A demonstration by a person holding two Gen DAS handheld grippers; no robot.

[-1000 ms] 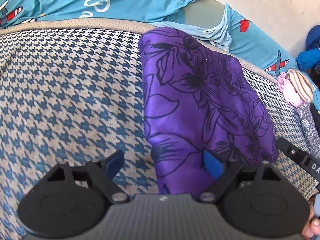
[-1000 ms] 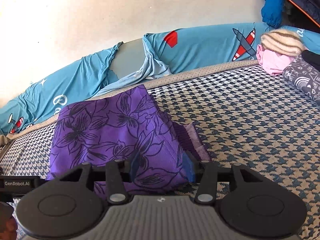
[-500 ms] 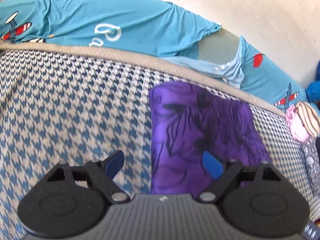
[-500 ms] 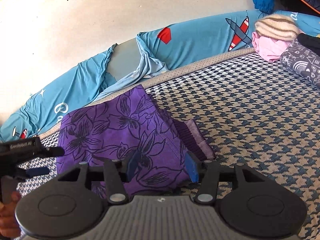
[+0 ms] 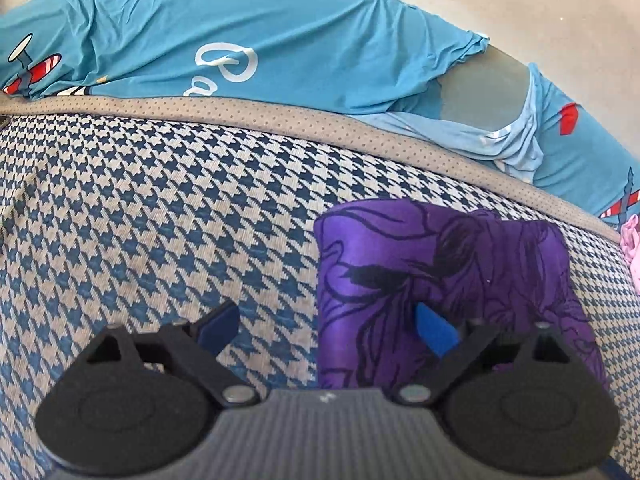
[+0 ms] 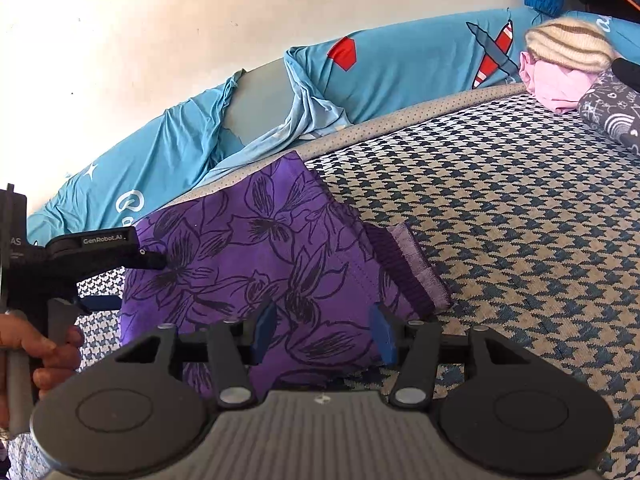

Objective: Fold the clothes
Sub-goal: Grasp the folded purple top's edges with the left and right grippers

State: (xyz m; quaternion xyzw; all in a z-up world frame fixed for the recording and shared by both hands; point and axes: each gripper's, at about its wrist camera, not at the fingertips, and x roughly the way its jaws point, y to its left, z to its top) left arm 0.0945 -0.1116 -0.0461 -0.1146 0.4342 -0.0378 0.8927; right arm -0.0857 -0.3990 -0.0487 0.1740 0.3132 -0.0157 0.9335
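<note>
Nearby — pink garment [image 6: 554, 84], striped hat [image 6: 568, 48]

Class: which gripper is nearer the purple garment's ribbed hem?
Right. The right gripper hovers just beside the ribbed hem; the left gripper is off the garment's opposite edge.

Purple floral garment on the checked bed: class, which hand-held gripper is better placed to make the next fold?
Probably the right hand-held gripper: it hovers open directly over the purple floral garment's near edge. The left hand-held gripper, its jaws just opened wider, sits beside the garment, mostly over the bare checked bed.
</note>
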